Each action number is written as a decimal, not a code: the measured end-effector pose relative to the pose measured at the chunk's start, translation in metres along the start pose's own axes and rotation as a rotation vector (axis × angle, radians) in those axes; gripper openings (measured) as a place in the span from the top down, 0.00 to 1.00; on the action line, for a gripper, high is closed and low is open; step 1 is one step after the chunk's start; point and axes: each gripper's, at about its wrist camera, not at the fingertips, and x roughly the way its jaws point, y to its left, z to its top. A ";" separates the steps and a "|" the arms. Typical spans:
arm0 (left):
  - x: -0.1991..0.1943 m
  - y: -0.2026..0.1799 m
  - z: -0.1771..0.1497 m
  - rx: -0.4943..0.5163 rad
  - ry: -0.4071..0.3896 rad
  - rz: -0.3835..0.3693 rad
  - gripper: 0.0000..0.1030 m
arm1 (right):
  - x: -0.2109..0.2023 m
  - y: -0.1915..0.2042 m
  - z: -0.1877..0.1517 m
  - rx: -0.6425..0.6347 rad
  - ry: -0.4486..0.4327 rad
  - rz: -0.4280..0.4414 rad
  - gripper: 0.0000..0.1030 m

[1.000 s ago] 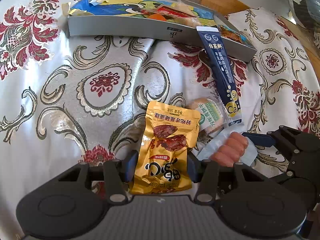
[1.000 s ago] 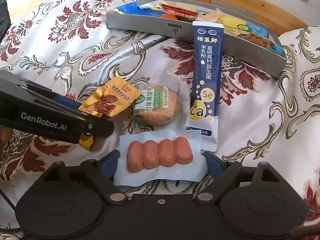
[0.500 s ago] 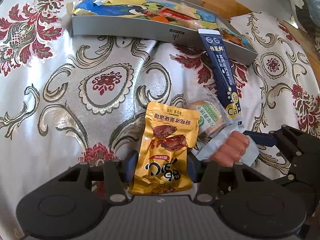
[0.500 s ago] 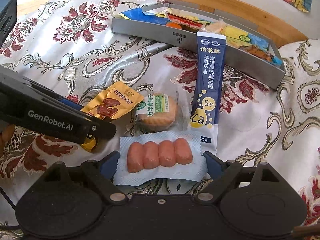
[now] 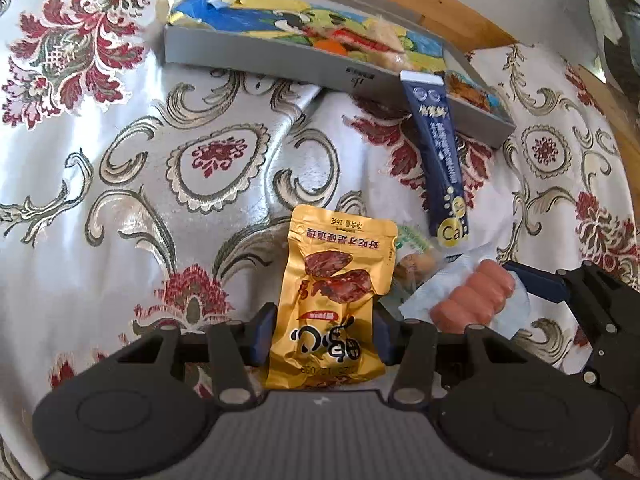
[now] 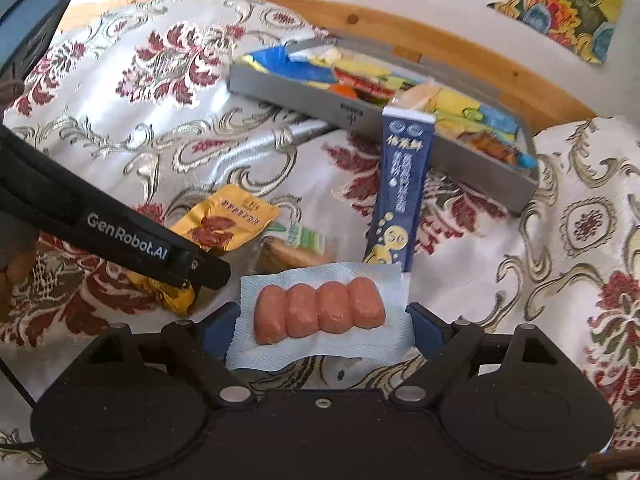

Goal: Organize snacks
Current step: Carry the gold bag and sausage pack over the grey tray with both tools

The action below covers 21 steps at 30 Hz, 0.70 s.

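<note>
Left gripper [image 5: 325,334] is clamped on the lower half of a gold snack pouch [image 5: 334,300]; blue pads are pressed against both pouch edges and the top half sticks out toward 12 o'clock. Right gripper [image 6: 320,326] is closed on a sealed pack of four sausages [image 6: 320,310], gripped by the clear film margins at 9 and 3 o'clock, sausages lying crosswise between the fingers. In the left wrist view the sausage pack [image 5: 472,296] shows at 3 o'clock of the pouch, just beside it. In the right wrist view the pouch [image 6: 224,226] sits at 10 o'clock of the sausages, partly covered by the left gripper's arm. A round biscuit in a green-labelled wrapper [image 6: 298,246] is seen on the floral cloth [image 5: 120,184] between pouch and sausages. A navy stick sachet [image 6: 402,196] is seen at 1 o'clock, its top end propped on the wall of a grey tray [image 6: 320,106]. The tray, at 12 o'clock, is filled with mixed snack packets. Whether both held items are clear of the cloth cannot be told.
</note>
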 end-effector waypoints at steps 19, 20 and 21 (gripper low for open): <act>-0.044 -0.032 0.054 0.017 -0.228 0.069 0.49 | -0.025 -0.026 0.021 0.090 -0.224 -0.108 0.13; -0.045 -0.034 0.060 0.024 -0.243 0.081 0.48 | -0.024 -0.028 0.023 0.098 -0.236 -0.115 0.13; -0.045 -0.035 0.065 0.030 -0.254 0.096 0.48 | -0.023 -0.030 0.026 0.106 -0.249 -0.123 0.13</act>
